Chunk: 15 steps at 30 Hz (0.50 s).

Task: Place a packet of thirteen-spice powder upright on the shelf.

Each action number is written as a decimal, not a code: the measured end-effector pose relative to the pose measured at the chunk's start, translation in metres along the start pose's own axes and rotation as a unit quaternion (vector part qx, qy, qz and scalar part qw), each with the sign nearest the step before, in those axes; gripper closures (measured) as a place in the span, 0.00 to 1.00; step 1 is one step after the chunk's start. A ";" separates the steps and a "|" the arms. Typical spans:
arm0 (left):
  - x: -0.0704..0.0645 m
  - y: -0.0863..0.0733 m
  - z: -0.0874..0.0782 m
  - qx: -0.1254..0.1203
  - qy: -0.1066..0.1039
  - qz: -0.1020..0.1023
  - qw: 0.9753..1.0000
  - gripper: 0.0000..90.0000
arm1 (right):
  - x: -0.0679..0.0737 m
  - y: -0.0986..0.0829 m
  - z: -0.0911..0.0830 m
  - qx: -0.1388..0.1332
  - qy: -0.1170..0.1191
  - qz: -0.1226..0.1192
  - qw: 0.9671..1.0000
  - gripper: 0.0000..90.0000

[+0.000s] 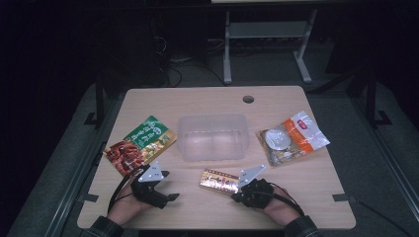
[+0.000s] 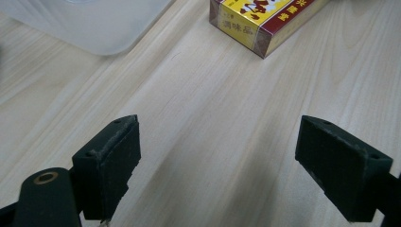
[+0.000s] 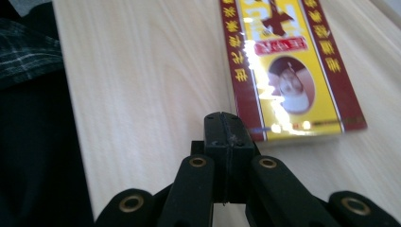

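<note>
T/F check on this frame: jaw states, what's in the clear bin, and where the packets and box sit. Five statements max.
1. The left gripper has its jaws wide apart. True.
2. The right gripper is open. False: its jaws are pressed together, holding nothing.
3. The clear container holds the yellow box. False: the box lies on the table in front of it; the container looks empty.
4. The green and red packet lies left of the container. True.
5. The orange and white packet is inside the container. False: it lies on the table to its right.
</note>
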<state>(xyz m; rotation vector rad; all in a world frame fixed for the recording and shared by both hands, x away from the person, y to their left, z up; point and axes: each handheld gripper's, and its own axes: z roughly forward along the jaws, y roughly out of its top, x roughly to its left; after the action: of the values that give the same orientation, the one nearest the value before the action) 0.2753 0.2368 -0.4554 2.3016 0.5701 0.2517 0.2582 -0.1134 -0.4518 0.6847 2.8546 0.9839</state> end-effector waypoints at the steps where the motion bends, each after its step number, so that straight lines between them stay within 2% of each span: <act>1: 0.000 0.000 0.000 0.003 -0.001 0.002 1.000 0.16 | -0.002 -0.001 -0.001 -0.001 0.001 -0.001 1.000 1.00; 2: 0.000 0.000 0.000 0.001 -0.002 0.000 1.000 0.16 | -0.005 -0.002 -0.005 -0.010 0.010 -0.013 1.000 0.96; 4: 0.000 0.000 0.000 0.002 -0.002 0.001 1.000 0.16 | -0.007 -0.001 -0.013 -0.027 0.023 -0.013 0.999 0.86; 5: 0.000 0.000 0.000 0.002 -0.002 0.001 1.000 0.16 | -0.008 -0.001 -0.017 -0.035 0.021 -0.008 0.999 0.81; 6: 0.000 0.000 0.000 0.000 -0.002 -0.003 1.000 0.16 | -0.008 -0.001 -0.017 -0.035 0.021 -0.008 0.999 0.81; 7: 0.000 0.001 0.001 0.000 -0.005 -0.006 1.000 0.16 | -0.013 -0.001 -0.023 -0.039 0.009 -0.004 0.999 0.73; 8: 0.000 0.001 0.001 0.000 -0.005 -0.006 1.000 0.16 | -0.017 -0.002 -0.024 -0.042 0.002 -0.012 0.999 0.68; 9: 0.000 0.002 0.001 0.004 -0.006 0.002 1.000 0.16 | -0.019 -0.002 -0.025 -0.045 -0.005 -0.007 0.999 0.63; 10: 0.000 0.002 0.001 0.004 -0.006 0.002 1.000 0.16 | -0.019 -0.002 -0.025 -0.045 -0.005 -0.007 0.999 0.63; 11: -0.001 0.002 0.002 0.004 -0.008 0.002 1.000 0.16 | -0.024 -0.002 -0.024 -0.046 -0.020 -0.015 0.999 0.45; 12: -0.002 0.002 0.002 0.004 -0.008 0.003 1.000 0.16 | -0.025 0.000 -0.022 -0.046 -0.026 -0.013 0.999 0.40; 13: -0.002 0.002 0.003 0.005 -0.008 0.004 1.000 0.16 | -0.027 0.002 -0.019 -0.043 -0.024 -0.023 0.999 0.40; 14: -0.002 0.002 0.003 0.005 -0.008 0.004 1.000 0.16 | -0.027 0.002 -0.019 -0.043 -0.024 -0.023 0.999 0.40; 15: -0.002 0.001 0.003 0.007 -0.009 0.003 1.000 0.16 | -0.028 0.007 -0.013 -0.043 -0.014 -0.036 0.998 0.33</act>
<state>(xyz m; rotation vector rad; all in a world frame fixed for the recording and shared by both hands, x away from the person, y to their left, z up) 0.2752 0.2333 -0.4566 2.3175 0.5571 0.2299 0.2836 -0.1281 -0.4402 0.5797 2.7726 1.0698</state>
